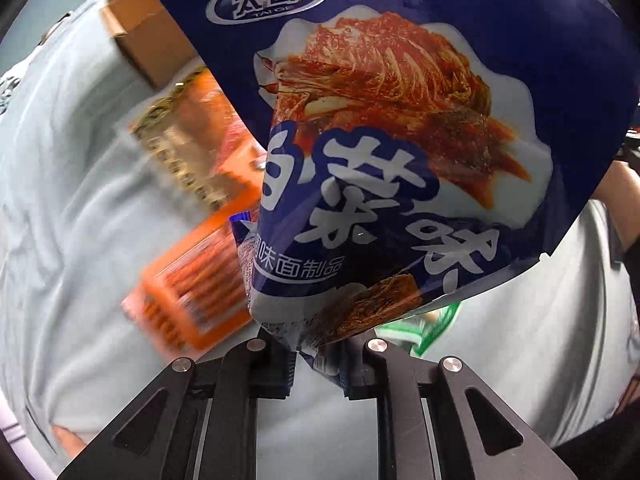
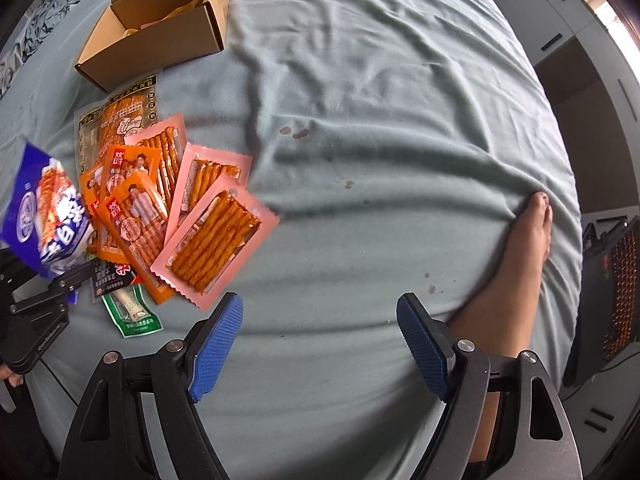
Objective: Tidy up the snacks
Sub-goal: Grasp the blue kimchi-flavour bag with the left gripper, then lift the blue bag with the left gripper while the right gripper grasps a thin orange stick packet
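Observation:
My left gripper [image 1: 318, 364] is shut on the bottom corner of a blue kimchi-flavour snack bag [image 1: 392, 128] and holds it up above the bed; the bag fills most of the left wrist view. It also shows in the right wrist view [image 2: 48, 212] at the far left, held by the left gripper [image 2: 68, 276]. My right gripper [image 2: 320, 336] is open and empty over bare sheet. A pile of orange snack packets [image 2: 132, 208] and pink snack packets [image 2: 216, 236] lies left of it, with a green packet [image 2: 134, 312] at the pile's near edge.
An open cardboard box [image 2: 160, 24] stands beyond the pile, also in the left wrist view [image 1: 148, 36]. A grey-green sheet [image 2: 380, 100] covers the bed. A person's bare foot [image 2: 528, 236] rests on the sheet at the right. Grey cabinets [image 2: 580, 40] stand beyond the bed's right edge.

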Motion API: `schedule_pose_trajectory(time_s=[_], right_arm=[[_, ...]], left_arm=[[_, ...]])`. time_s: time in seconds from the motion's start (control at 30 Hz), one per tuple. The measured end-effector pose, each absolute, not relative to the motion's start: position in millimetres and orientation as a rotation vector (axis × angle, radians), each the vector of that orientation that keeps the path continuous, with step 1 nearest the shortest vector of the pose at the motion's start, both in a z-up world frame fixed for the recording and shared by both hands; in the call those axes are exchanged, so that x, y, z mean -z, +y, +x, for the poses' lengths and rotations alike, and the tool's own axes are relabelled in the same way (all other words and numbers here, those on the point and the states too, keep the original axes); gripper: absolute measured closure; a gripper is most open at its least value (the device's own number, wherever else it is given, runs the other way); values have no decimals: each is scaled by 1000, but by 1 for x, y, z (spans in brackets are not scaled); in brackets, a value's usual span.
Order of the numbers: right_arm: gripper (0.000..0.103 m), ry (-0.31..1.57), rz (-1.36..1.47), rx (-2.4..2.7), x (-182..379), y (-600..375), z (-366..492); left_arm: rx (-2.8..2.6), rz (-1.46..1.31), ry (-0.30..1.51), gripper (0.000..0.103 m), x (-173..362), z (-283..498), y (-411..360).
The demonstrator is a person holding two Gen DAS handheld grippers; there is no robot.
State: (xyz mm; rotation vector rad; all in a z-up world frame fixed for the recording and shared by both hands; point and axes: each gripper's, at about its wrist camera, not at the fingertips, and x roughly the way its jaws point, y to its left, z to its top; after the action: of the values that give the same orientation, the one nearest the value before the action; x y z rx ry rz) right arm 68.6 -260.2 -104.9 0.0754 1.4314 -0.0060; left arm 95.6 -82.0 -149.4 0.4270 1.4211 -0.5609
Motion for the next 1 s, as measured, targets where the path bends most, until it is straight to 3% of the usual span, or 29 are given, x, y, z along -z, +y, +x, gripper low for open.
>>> schedule_pose_trajectory(time_s=[0.27, 0.57, 0.83, 0.9, 0.97, 1.0], right_arm=[[24, 1466, 245, -22, 117, -270, 78], [24, 1635, 661, -102, 183, -259, 108], [24, 1711, 515, -47, 222, -237, 144], [29, 1644, 388, -82, 213, -226, 151], [50, 1579, 258, -128, 201, -216, 154], [55, 1560, 223, -132, 196, -214, 154]], left_arm=[[564, 283, 1306, 88, 92, 88, -13], [561, 226, 1319, 88, 96, 88, 8], [534, 221, 1344, 88, 109, 99, 21], [523, 210, 1348, 88, 110, 103, 21], [510, 204, 1347, 88, 109, 100, 17], [504, 204, 1347, 88, 110, 98, 16]])
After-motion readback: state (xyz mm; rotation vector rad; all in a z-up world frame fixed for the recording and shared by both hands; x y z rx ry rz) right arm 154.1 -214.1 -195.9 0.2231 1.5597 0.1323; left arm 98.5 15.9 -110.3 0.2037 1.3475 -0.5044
